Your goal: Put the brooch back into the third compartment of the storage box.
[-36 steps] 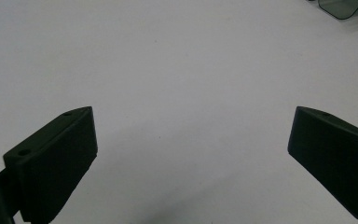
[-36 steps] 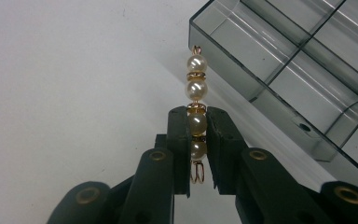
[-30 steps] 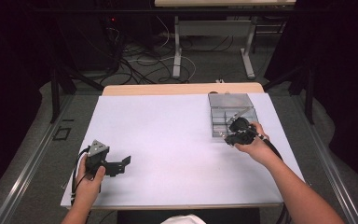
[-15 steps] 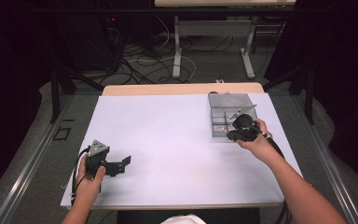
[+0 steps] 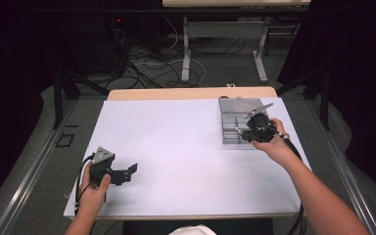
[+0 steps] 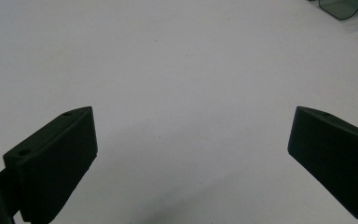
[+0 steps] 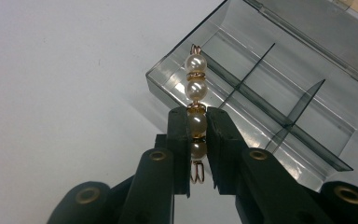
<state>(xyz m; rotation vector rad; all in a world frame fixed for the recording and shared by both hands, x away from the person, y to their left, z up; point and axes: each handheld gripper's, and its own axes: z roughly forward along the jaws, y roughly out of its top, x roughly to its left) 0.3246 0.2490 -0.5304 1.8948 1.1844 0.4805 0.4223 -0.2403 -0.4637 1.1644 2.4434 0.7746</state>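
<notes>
Riding views reveal the right gripper (image 7: 197, 140) clamping a pearl clip (image 7: 196, 100) over the divided box (image 7: 279, 93), left gripper (image 6: 191, 154) spread wide.

The left claw (image 5: 129, 172) sits low at the near left, held in the left hand (image 5: 95, 188), its 2 jaws spread wide apart and pointing right. The left forearm comes in from the near edge. The right claw (image 5: 238, 130) is at the far right, gripped by the right hand (image 5: 272, 142), jaws pressed nearly together and pointing left. The right arm reaches in from the near right corner, stretched forward.
</notes>
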